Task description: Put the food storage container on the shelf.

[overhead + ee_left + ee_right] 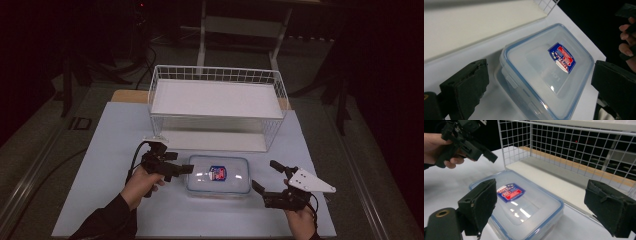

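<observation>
Between the left hand-held gripper (187,169) and the right hand-held gripper (266,176), a clear plastic container (218,175) with a blue-rimmed lid lies flat on the counter (115,150). Both hand-held grippers are released, jaws spread wide. The container is judged light, rigid and slippery; grasp across its short sides, below the lid rim.

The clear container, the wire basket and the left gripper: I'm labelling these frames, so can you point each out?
clear container (218,174), high view, on the label in the middle of its lid.
wire basket (216,75), high view, on its far wire wall.
left gripper (186,169), high view, between its fingertips.
</observation>
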Action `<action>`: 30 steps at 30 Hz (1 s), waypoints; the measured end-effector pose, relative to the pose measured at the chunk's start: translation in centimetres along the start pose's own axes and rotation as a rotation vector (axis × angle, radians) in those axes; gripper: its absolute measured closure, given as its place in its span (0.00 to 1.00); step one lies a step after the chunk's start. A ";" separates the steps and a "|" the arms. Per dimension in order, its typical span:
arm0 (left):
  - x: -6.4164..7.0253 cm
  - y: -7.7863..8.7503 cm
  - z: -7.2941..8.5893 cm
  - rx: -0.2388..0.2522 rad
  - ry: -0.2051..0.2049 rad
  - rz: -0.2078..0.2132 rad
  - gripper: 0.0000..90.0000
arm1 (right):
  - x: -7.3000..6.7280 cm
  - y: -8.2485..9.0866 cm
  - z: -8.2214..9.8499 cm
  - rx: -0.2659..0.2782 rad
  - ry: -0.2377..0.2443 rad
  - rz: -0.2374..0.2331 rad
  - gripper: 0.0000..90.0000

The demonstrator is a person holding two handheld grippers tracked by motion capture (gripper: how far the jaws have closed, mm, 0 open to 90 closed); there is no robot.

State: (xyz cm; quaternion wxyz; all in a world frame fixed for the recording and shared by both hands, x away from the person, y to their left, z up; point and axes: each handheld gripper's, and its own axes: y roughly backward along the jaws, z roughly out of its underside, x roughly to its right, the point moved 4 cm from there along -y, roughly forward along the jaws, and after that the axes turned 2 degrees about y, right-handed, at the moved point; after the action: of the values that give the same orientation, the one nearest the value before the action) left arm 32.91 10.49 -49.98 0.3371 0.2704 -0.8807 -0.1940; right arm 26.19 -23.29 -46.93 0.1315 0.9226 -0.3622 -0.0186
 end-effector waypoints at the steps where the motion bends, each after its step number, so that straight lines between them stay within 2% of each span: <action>1: -0.2 -0.2 0.0 -0.009 0.002 -0.019 0.02 | 0.0 0.1 -0.1 0.000 0.004 0.004 0.18; 2: -0.2 -0.3 0.0 -0.017 0.011 -0.021 0.02 | 0.2 0.1 -0.1 -0.006 0.004 0.004 0.17; 5: -0.9 -0.9 0.1 -0.047 0.071 -0.009 0.02 | 0.3 0.2 0.0 -0.003 0.001 -0.012 0.17; 7: -1.2 -1.3 0.2 -0.059 0.097 0.005 0.02 | 0.3 0.3 0.0 -0.030 -0.004 -0.002 0.16; 9: -1.5 -1.8 0.4 -0.085 0.126 0.021 0.02 | 0.3 0.4 -0.2 -0.029 0.006 0.006 0.15; 12: -1.9 -2.5 0.8 -0.124 0.163 0.046 0.02 | 0.3 0.5 -0.2 -0.038 -0.028 -0.006 0.14; 14: -2.3 -2.8 1.1 -0.163 0.216 0.044 0.03 | 0.3 0.5 -0.1 -0.058 -0.038 -0.001 0.13; 18: -2.7 -3.1 1.6 -0.201 0.291 0.071 0.12 | 0.1 0.0 0.3 -0.096 -0.043 -0.016 0.12; 19: -2.9 -3.1 1.8 -0.210 0.320 0.087 0.13 | 0.0 0.0 0.4 -0.099 -0.044 -0.020 0.12; 20: -2.9 -3.1 1.8 -0.210 0.320 0.087 0.18 | 0.0 0.0 0.4 -0.099 -0.044 -0.020 0.12; 22: -3.1 -3.1 2.2 -0.228 0.349 0.111 0.19 | -0.2 -0.2 0.5 -0.112 -0.036 -0.030 0.12; 23: -3.2 -3.1 2.3 -0.231 0.355 0.113 0.26 | -0.3 -0.3 0.5 -0.115 -0.040 -0.042 0.12; 25: -3.4 -3.0 2.4 -0.215 0.369 0.165 0.35 | -0.3 -0.3 0.5 -0.122 -0.046 -0.044 0.12; 27: -3.1 -2.7 2.3 -0.204 0.350 0.189 0.49 | -0.2 -0.4 0.6 -0.133 -0.058 -0.055 0.12; 30: -2.9 -2.7 2.3 -0.212 0.330 0.172 0.51 | 0.1 -0.8 1.1 -0.167 -0.091 -0.075 0.12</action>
State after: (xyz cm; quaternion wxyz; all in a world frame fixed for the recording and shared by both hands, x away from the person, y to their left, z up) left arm 34.01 10.51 -54.39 0.5185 0.1851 -0.8082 -0.2093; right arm 26.66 -23.05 -48.23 0.1907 0.9195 -0.3301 -0.0955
